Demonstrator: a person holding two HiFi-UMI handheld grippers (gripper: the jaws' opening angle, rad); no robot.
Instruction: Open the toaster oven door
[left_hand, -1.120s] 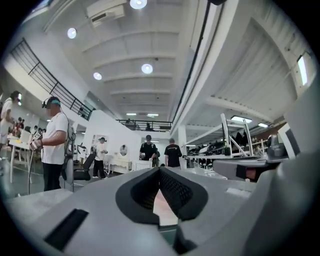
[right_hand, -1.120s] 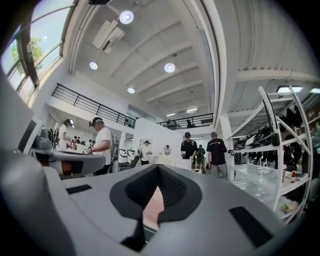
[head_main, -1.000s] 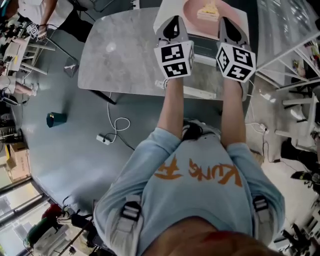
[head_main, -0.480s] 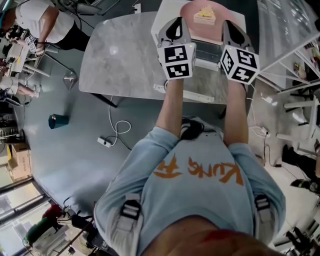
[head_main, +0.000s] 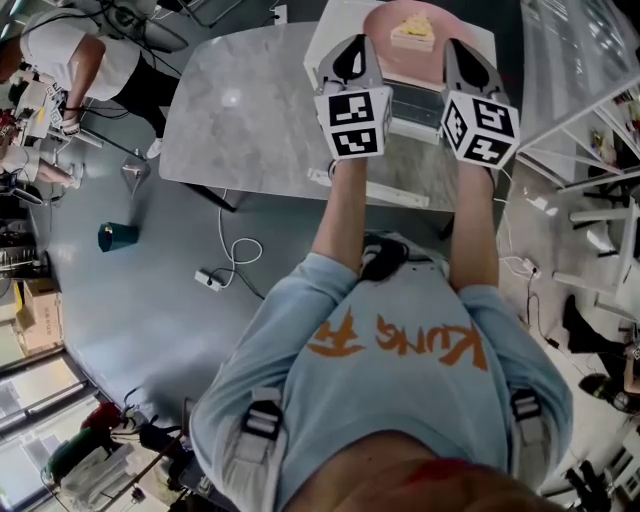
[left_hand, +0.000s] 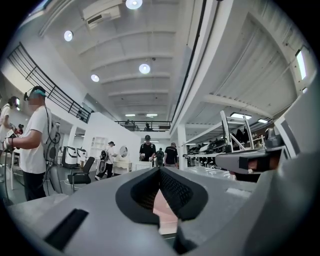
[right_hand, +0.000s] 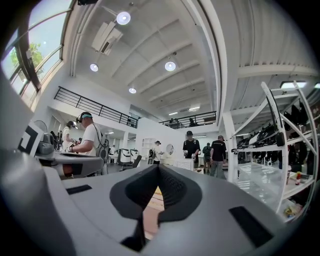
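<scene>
The toaster oven (head_main: 338, 18) is a white box at the far edge of the desk (head_main: 240, 110), at the top of the head view. A pink plate (head_main: 385, 30) lies on its top and carries a pale yellow wedge of food (head_main: 412, 32). A dark panel of the oven shows between the 2 marker cubes; the pictures do not show how the door stands.

The left tongs (head_main: 349, 40) hang over the oven's left part, just beside the plate's left rim. In the left gripper view their 2 tips are pressed together into 1 ridge with nothing pinched, and pink shows through the hollow below the tips. The right tongs (head_main: 454, 44) hang over the oven's right part, by the plate's right rim. Their tips are likewise pressed together on nothing, with a pale, yellowish surface showing through the hollow. Each carries its marker cube, the left one (head_main: 352, 120) and the right one (head_main: 478, 125), nearer the person, whose bare forearms reach forward side by side.

The desk top is grey marble. On the floor to its left stand a teal cup (head_main: 115, 237) and a white cable (head_main: 232, 255). A person in a white shirt (head_main: 80, 50) is at the upper left, and a white rack (head_main: 580, 110) at the right.
</scene>
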